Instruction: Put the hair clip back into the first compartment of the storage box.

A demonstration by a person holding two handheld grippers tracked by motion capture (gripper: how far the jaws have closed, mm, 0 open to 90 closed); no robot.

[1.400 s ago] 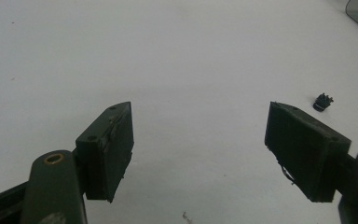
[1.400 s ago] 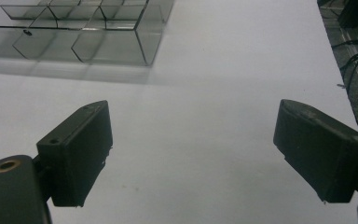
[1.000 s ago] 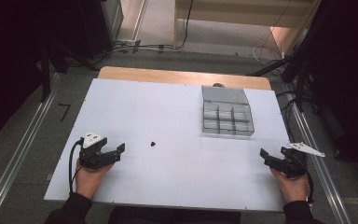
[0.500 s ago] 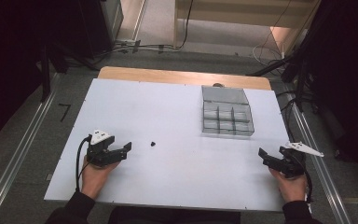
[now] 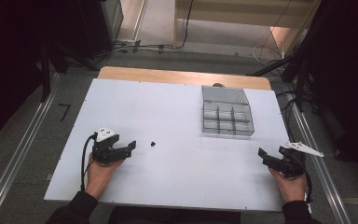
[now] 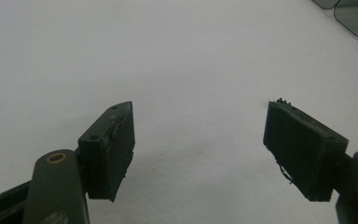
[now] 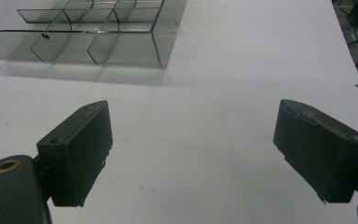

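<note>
A small black object (image 5: 153, 143) lies on the white table (image 5: 168, 107), a short way right of my left gripper (image 5: 129, 146). That gripper is open, its jaws pointing right at the object. In the left gripper view the jaws (image 6: 200, 109) stand wide apart with bare table between them. My right gripper (image 5: 264, 157) rests near the table's front right, open and pointing left. In the right gripper view (image 7: 194, 108) nothing lies between its jaws. A clear compartment box (image 5: 227, 112) sits at the back right; one cell holds a small dark speck (image 7: 45, 36).
The compartment box (image 7: 88, 37) is ahead and left of the right gripper, and its corner (image 6: 354, 18) shows far off from the left one. A wooden strip (image 5: 182, 77) edges the table's far side. Metal rails (image 5: 18, 154) and cables run along the floor.
My left gripper has slid right along the table, closer to the small black object. The right gripper has barely moved.
</note>
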